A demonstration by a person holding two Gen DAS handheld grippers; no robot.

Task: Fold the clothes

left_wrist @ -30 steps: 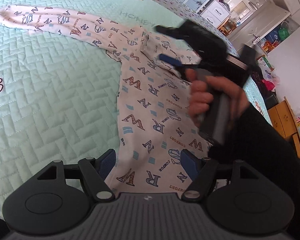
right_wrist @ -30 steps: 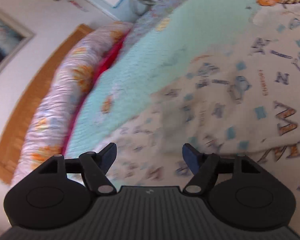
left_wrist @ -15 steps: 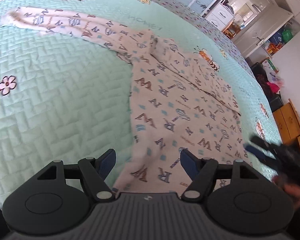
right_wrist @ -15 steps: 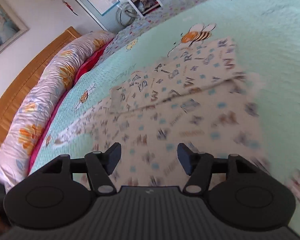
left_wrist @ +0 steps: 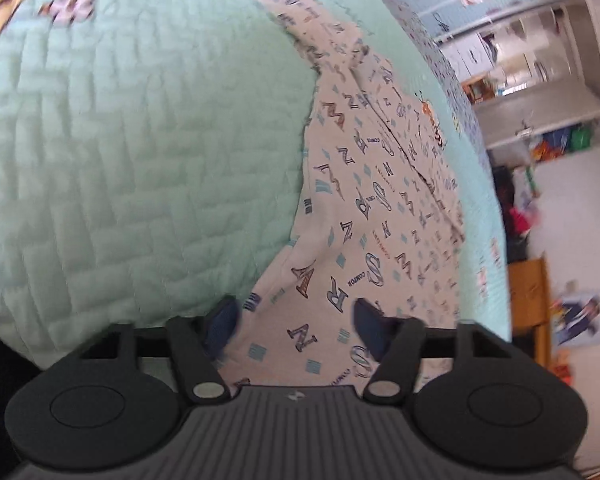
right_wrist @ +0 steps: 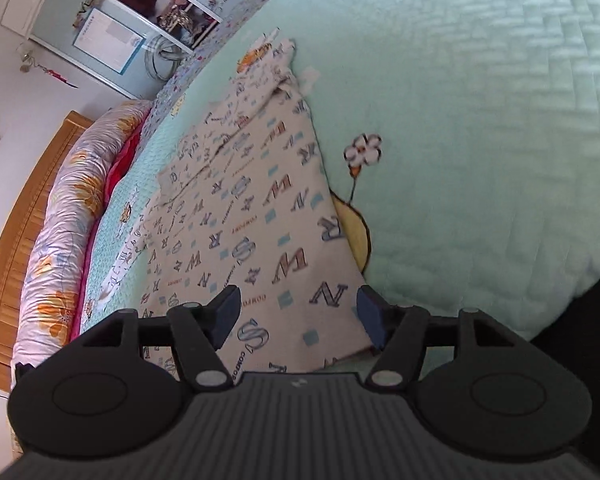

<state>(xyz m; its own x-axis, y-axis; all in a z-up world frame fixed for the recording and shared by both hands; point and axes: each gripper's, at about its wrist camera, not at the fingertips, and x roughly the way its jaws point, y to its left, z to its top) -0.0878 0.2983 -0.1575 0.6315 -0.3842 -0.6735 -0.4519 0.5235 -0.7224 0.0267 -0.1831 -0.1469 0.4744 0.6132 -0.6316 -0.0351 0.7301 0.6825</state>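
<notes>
A white garment (left_wrist: 364, 200) printed with letters lies flat on the mint quilted bedspread (left_wrist: 140, 140). My left gripper (left_wrist: 296, 320) is low over the near hem by its left edge. Its jaws are closing with the fabric between them, and the pads are not pressing on it. In the right wrist view the same garment (right_wrist: 252, 216) runs away toward the pillows. My right gripper (right_wrist: 300, 312) hangs open over the hem's right corner, with the cloth edge just inside its right finger (right_wrist: 370, 312).
A rolled floral duvet (right_wrist: 60, 240) and a wooden headboard (right_wrist: 16, 216) line the far side of the bed. Shelves (left_wrist: 540, 80) and a wooden cabinet (left_wrist: 528, 300) stand past the bed. The bedspread (right_wrist: 480, 120) drops off at its near edge.
The left gripper sank and rolled toward the hem's left edge, its fingers a little closer together. The right gripper swept from the garment's top to the hem's right corner.
</notes>
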